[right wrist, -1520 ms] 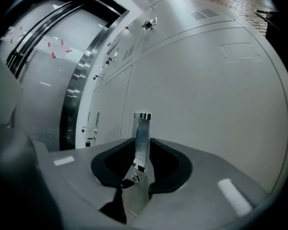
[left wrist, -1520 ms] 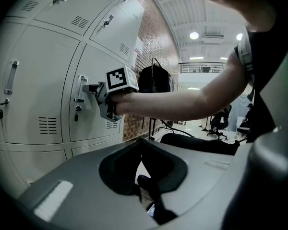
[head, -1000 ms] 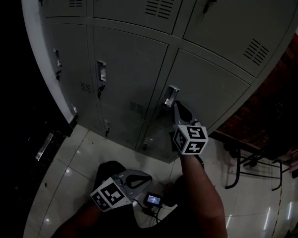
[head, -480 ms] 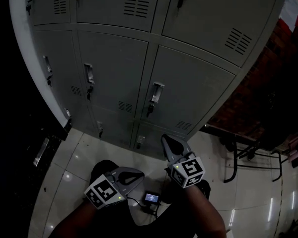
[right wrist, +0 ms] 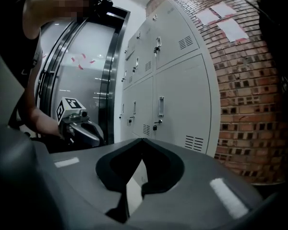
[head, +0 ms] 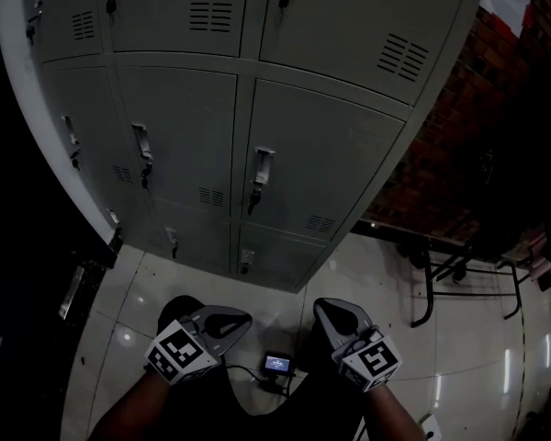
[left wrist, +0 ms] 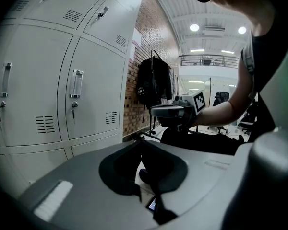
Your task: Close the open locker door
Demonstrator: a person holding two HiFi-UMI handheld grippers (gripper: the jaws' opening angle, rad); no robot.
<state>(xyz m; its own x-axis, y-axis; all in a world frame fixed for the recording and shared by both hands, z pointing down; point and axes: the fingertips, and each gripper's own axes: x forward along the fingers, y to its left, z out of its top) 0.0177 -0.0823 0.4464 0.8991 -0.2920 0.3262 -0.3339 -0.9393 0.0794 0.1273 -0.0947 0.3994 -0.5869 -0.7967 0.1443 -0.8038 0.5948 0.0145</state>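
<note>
Low down, left hand-held gripper (head: 239, 320), right hand-held gripper (head: 329, 310), both closed, empty, off locker doors (head: 317, 154)

The locker door (head: 326, 154) is pale grey metal, shut flush with its frame, in the column next to the brick wall (head: 445, 173). Its upright handle (head: 262, 166) sits on the edge far from that wall. Its louvred vents (head: 320, 223) lie low, nearer the wall.

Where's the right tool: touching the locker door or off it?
Apart. The head view shows the right tool low over the floor, with bare tile between it and the locker door.
</note>
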